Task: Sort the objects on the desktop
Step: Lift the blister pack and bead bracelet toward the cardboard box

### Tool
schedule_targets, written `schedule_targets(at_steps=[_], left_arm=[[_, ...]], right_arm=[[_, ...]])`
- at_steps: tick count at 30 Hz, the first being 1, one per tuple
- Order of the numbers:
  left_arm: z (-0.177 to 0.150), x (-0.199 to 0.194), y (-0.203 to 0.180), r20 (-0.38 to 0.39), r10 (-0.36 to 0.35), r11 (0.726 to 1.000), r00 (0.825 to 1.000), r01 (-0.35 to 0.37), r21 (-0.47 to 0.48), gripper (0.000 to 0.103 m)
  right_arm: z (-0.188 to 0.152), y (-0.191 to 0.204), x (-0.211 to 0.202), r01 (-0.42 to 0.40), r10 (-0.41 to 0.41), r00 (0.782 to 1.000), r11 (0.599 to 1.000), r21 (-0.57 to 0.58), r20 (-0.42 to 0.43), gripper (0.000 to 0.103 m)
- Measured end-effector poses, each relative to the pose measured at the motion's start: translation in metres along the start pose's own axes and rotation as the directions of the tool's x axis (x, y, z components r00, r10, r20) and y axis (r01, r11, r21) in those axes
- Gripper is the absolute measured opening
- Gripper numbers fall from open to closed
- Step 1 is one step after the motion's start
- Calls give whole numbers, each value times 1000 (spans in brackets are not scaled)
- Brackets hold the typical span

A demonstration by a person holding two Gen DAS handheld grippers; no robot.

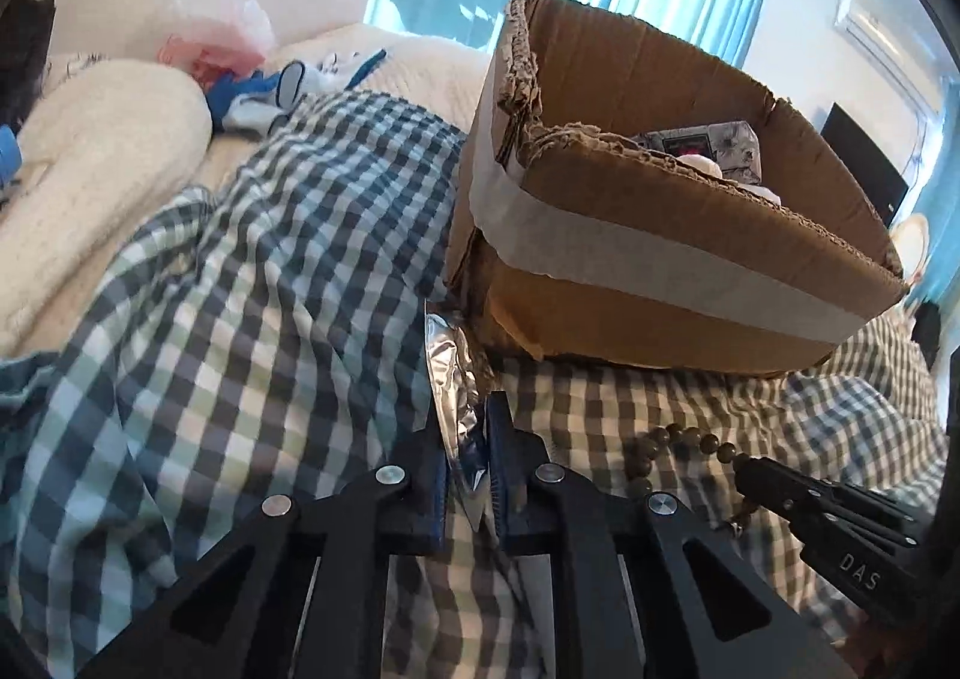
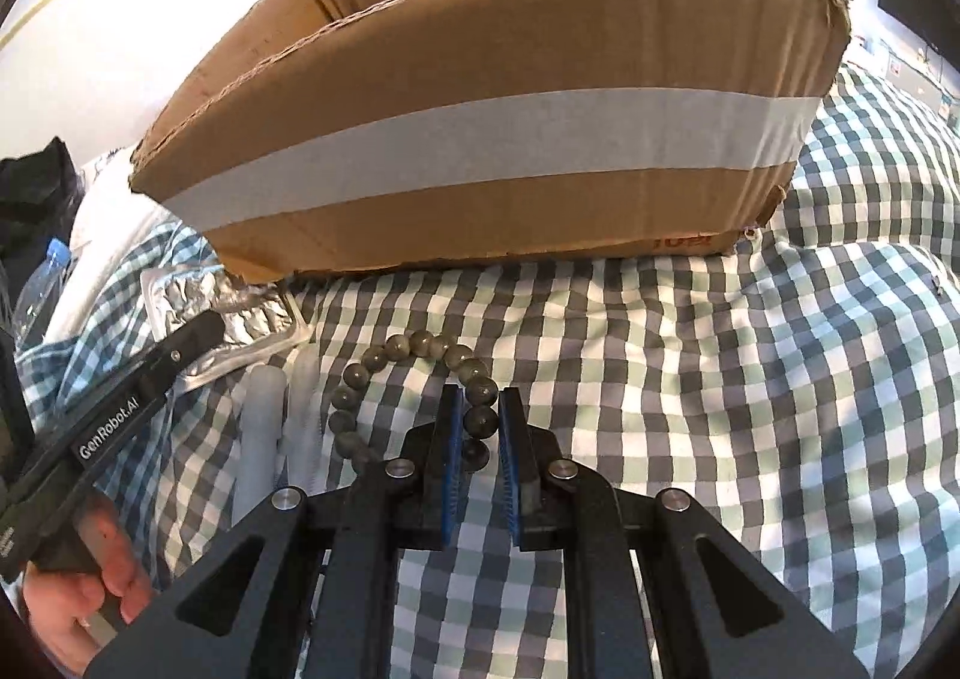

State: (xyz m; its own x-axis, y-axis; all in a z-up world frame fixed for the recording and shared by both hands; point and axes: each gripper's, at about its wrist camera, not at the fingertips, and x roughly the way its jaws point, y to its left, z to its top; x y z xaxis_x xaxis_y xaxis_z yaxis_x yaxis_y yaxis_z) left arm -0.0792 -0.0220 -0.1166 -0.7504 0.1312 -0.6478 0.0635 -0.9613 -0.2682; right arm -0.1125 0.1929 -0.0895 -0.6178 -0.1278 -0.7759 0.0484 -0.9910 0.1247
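Observation:
My left gripper (image 1: 465,424) is shut on a crinkled silver foil packet (image 1: 447,364) that lies on the checked cloth against the near left corner of a cardboard box (image 1: 630,187). My right gripper (image 2: 481,403) is shut on one side of a bracelet of grey-green beads (image 2: 384,352); the rest of the loop curves left over the cloth. The box (image 2: 480,96), banded with white tape, stands just beyond. In the left wrist view the bracelet (image 1: 678,436) trails from the right gripper (image 1: 747,466). In the right wrist view the left gripper (image 2: 210,325) rests on the foil packet (image 2: 192,292).
The box holds a grey flowered pack (image 1: 729,138). Two white tubes (image 2: 264,409) lie left of the bracelet. A water bottle (image 2: 42,283) stands at far left. A hand (image 2: 90,589) holds the left gripper. A pillow (image 1: 102,162), blue-white items (image 1: 264,96) and a pink bag (image 1: 222,33) lie behind.

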Motion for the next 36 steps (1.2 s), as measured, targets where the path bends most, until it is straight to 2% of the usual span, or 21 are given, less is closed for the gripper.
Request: schedule_targets(at_steps=[7, 14, 21, 26, 28, 32, 36], left_arm=[[-2, -18, 4, -4, 4, 999, 1000, -4, -42, 10], [-17, -60, 6, 2, -10, 992, 1000, 11, -124, 10], [-16, -104, -14, 53, -44, 995, 998, 49, -90, 10], [13, -141, -37, 128, -118, 991, 985, 124, -40, 10], [27, -149, -44, 154, -136, 990, 979, 140, -18, 10], [68, -155, -64, 193, -170, 985, 966, 168, 27, 10], [105, -139, -79, 216, -184, 983, 959, 176, 55, 10]], right_arm=[[3, 8, -20, 16, -13, 999, 997, -72, 37, 11], [4, 24, -70, -36, 45, 995, 995, -96, 87, 11], [17, 40, -130, -72, 98, 981, 985, -156, 169, 11], [50, 35, -179, -99, 142, 958, 979, -177, 250, 11], [63, 37, -191, -82, 135, 953, 976, -199, 270, 11], [98, 31, -198, -62, 129, 942, 974, -218, 310, 11], [134, 16, -182, -79, 140, 939, 977, -197, 314, 11]])
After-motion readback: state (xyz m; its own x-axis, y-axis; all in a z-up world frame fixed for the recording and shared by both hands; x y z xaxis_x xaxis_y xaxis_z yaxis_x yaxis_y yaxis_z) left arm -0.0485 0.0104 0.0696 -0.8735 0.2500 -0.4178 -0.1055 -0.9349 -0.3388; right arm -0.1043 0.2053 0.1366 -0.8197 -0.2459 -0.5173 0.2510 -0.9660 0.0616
